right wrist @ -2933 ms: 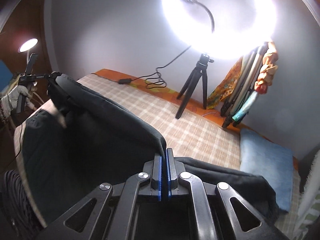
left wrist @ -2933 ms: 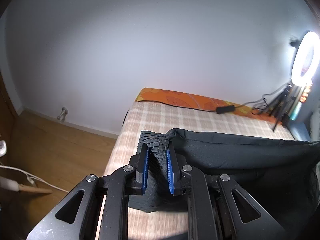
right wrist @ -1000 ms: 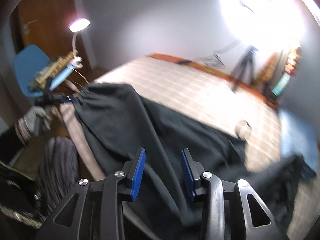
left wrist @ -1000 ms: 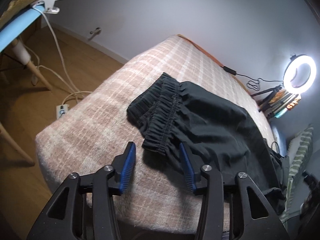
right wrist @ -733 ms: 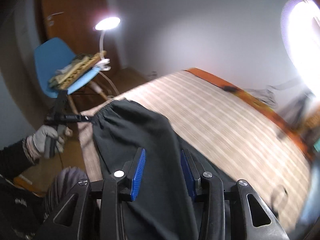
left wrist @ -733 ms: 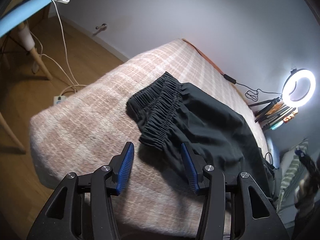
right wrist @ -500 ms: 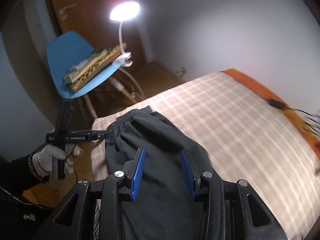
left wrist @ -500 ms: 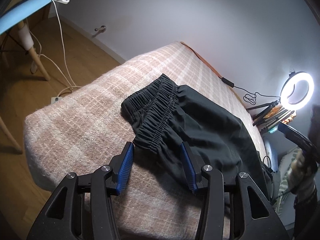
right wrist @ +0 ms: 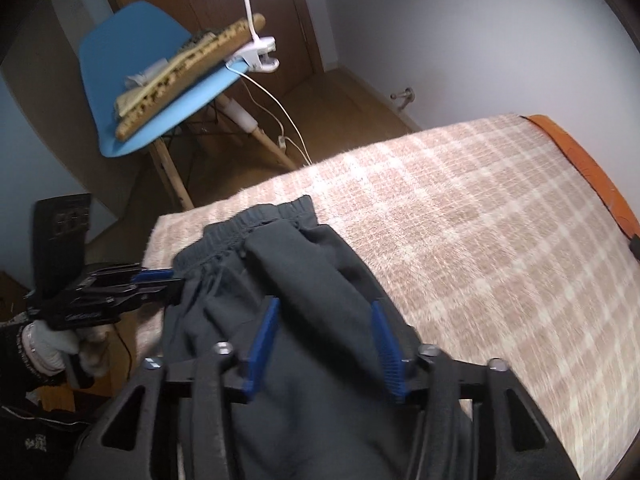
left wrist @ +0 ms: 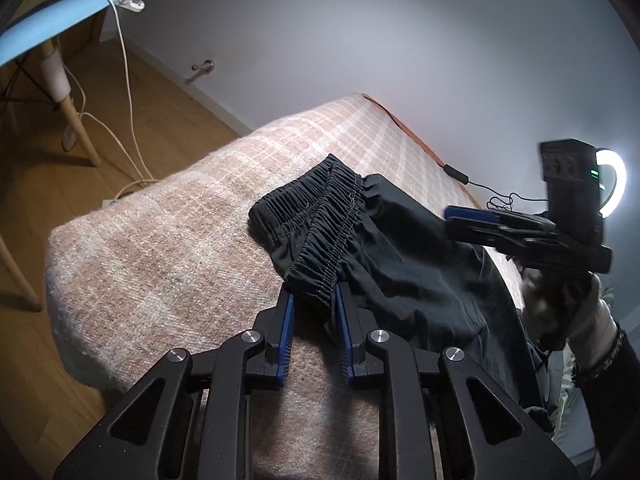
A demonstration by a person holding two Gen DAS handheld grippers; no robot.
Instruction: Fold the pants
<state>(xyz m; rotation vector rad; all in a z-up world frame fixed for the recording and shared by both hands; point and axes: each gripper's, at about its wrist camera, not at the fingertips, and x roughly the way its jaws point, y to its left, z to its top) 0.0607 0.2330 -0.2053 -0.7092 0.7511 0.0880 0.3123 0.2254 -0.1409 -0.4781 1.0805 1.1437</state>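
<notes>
Down off the air and onto the bed since the earlier frames: one pair of black pants [left wrist: 384, 248] lies on the checked pink-and-cream blanket [left wrist: 160, 248], no longer stretched up between the two grippers. Its gathered elastic waistband [left wrist: 316, 216] sits near the blanket's corner, closest to the wooden floor [left wrist: 52, 184], with the legs trailing away along the bed.

Left gripper [left wrist: 314, 300] now: its jaws have just been closing, and the blue pads pinch the near corner of the waistband, a bunch of cloth squeezed between them. Right gripper [right wrist: 324, 332]: it has swung across from the far end to hang over the pants close to the waistband, its jaws have just been opening, and they stand apart with a ridge of dark fabric lying between them; the pads press on nothing, so it is released. Two gloved hands show, one in each view, the right hand [left wrist: 576, 312] and the left hand [right wrist: 52, 348].

Around the room: a plain pale wall, one blue chair [right wrist: 160, 92] with a patterned bundle on its seat, one white clip lamp [right wrist: 258, 54] clamped to that seat, and one glowing ring light [left wrist: 614, 184] beyond the bed, partly hidden behind the right gripper.
</notes>
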